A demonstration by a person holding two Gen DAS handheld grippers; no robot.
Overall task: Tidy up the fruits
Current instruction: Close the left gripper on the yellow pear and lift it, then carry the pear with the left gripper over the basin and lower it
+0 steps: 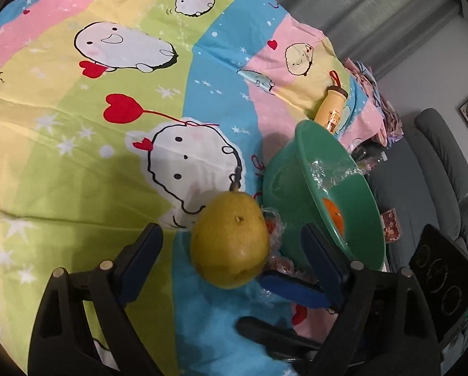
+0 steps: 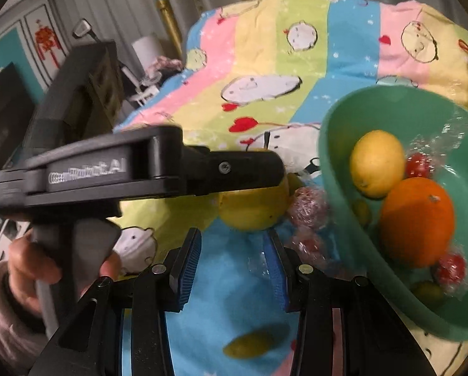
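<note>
A big yellow-green pear point(image 1: 230, 244) stands on the cartoon-print cloth, stem up. My left gripper point(image 1: 230, 230) is open around it, and a gap shows between each blue pad and the fruit. In the right wrist view the pear point(image 2: 252, 210) is half hidden behind the left tool's black body point(image 2: 114, 169). My right gripper point(image 2: 234, 260) is open just short of the pear with nothing between its fingertips. The green bowl point(image 1: 281, 181) beside the pear holds a lemon point(image 2: 376, 163), an orange point(image 2: 418, 219) and film-wrapped red fruits point(image 2: 451, 268).
Two wrapped red fruits point(image 2: 307, 206) lie on the cloth between pear and bowl. A small blurred green fruit point(image 2: 249, 344) shows low between the right gripper's arms. A yellow bottle point(image 1: 331, 106) lies behind the bowl. A hand point(image 2: 23, 269) grips the left tool's handle. A grey sofa point(image 1: 440, 163) stands past the table's edge.
</note>
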